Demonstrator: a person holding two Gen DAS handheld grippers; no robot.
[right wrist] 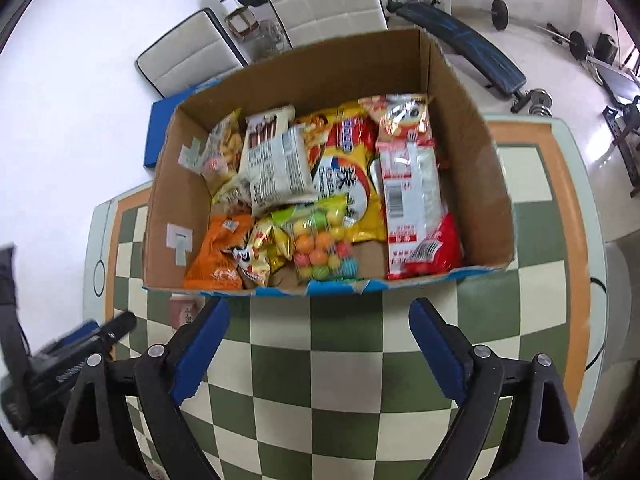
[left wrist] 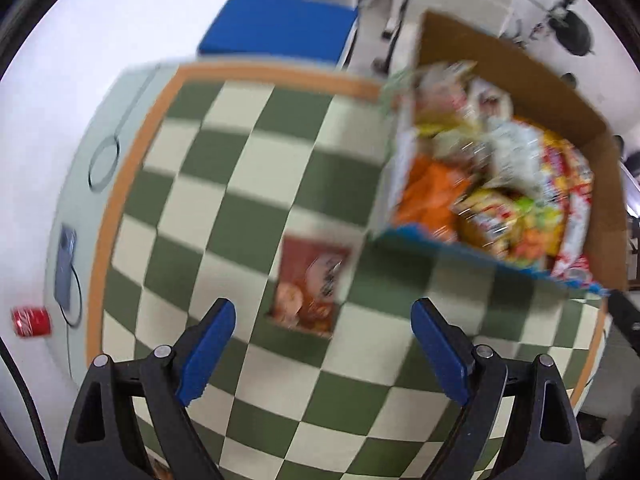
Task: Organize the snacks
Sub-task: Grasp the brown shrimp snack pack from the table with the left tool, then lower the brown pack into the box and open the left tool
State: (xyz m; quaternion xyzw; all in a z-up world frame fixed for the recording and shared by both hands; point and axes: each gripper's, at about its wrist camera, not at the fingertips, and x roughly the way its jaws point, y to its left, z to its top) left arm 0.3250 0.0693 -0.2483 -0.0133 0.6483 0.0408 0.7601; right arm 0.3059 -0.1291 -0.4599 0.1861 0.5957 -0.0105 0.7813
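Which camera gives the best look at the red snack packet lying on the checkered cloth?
The left wrist view: the red snack packet lies whole on the cloth, though blurred. In the right wrist view only a pinkish corner peeks out beside the cardboard box.

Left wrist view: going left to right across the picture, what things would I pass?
Red can → grey device with a cable → reddish-brown snack packet lying on the checkered tablecloth → cardboard box full of snacks.

White floor [right wrist: 80, 80], padded chairs [right wrist: 324, 0], weight bench [right wrist: 472, 44].
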